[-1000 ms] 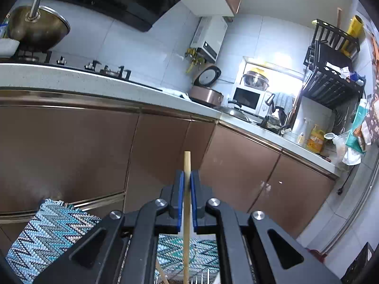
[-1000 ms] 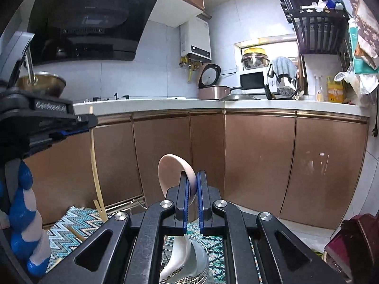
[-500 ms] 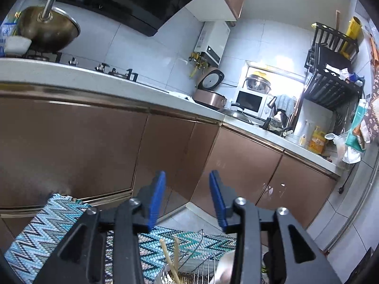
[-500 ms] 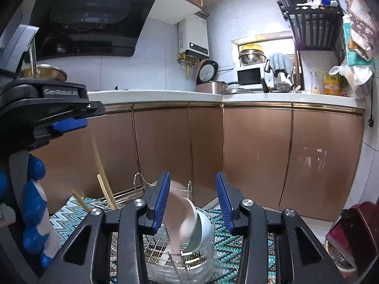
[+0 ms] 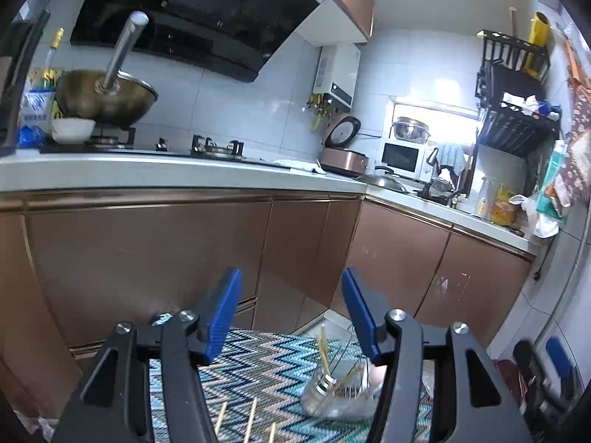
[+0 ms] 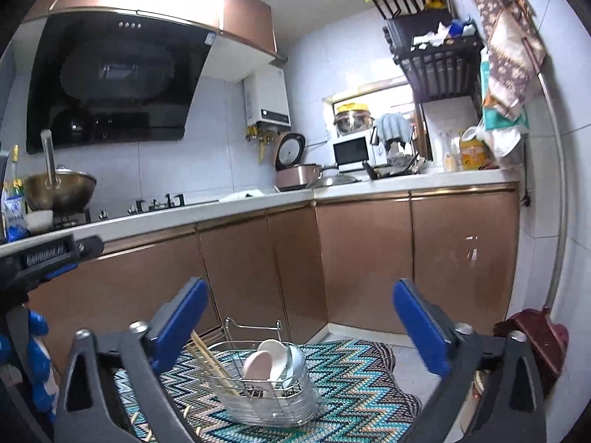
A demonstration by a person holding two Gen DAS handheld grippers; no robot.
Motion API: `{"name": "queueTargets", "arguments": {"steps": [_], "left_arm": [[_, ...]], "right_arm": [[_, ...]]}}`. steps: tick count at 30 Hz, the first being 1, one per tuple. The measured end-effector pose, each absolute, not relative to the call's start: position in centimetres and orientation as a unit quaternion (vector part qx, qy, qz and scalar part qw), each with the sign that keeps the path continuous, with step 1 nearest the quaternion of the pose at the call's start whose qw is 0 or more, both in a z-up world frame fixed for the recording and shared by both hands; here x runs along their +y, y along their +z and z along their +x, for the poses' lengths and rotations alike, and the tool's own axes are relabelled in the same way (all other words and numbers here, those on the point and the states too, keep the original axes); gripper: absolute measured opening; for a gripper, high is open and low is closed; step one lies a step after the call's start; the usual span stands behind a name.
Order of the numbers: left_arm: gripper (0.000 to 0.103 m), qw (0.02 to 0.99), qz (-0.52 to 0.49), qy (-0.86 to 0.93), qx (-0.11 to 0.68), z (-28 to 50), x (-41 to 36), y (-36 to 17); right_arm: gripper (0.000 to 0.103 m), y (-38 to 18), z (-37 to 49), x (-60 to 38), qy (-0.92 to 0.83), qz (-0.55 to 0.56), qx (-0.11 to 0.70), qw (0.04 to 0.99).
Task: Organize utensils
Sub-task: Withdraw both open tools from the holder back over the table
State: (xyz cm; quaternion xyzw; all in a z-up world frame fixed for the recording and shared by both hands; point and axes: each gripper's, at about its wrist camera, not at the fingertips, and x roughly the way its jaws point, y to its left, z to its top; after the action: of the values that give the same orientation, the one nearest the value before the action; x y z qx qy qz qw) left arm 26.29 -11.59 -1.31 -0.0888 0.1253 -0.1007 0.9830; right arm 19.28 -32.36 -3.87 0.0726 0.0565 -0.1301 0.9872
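Observation:
A wire utensil basket [image 6: 269, 391] stands on a zigzag-patterned cloth [image 6: 354, 387]. It holds wooden chopsticks [image 6: 210, 363] leaning left and several pale spoons [image 6: 266, 363] on the right. My right gripper [image 6: 299, 317] is wide open and empty, above the basket. My left gripper [image 5: 291, 313] is open and empty, higher up and left of the basket [image 5: 332, 395], where chopsticks [image 5: 323, 349] stick up. Three more chopsticks [image 5: 251, 422] lie on the cloth [image 5: 258, 365] below my left gripper.
Brown cabinet fronts [image 6: 362, 258] under a white counter [image 6: 221, 210] run behind the cloth. A wok [image 5: 105, 98] sits on the stove. A dark red object [image 6: 535, 336] stands on the floor at right. The left gripper's body [image 6: 40, 262] shows at the left edge.
Both grippers opened: the left let its chopstick drop into the basket, the right let go its pale spoon into the basket. Both then lifted and drew back with jaws wider.

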Motion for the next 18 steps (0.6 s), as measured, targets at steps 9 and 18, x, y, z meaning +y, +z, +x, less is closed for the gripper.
{"name": "queueTargets", "arguments": {"steps": [9, 18], "left_arm": [[0.058, 0.987, -0.067, -0.079, 0.119, 18.6, -7.5, 0.6], [0.063, 0.992, -0.059, -0.06, 0.09, 12.3, -4.1, 2.6]], "right_arm": [[0.103, -0.4, 13.6, -29.0, -0.109, 0.057, 0.039, 0.992], [0.103, 0.9, 9.4, -26.2, -0.098, 0.044, 0.037, 0.994]]}}
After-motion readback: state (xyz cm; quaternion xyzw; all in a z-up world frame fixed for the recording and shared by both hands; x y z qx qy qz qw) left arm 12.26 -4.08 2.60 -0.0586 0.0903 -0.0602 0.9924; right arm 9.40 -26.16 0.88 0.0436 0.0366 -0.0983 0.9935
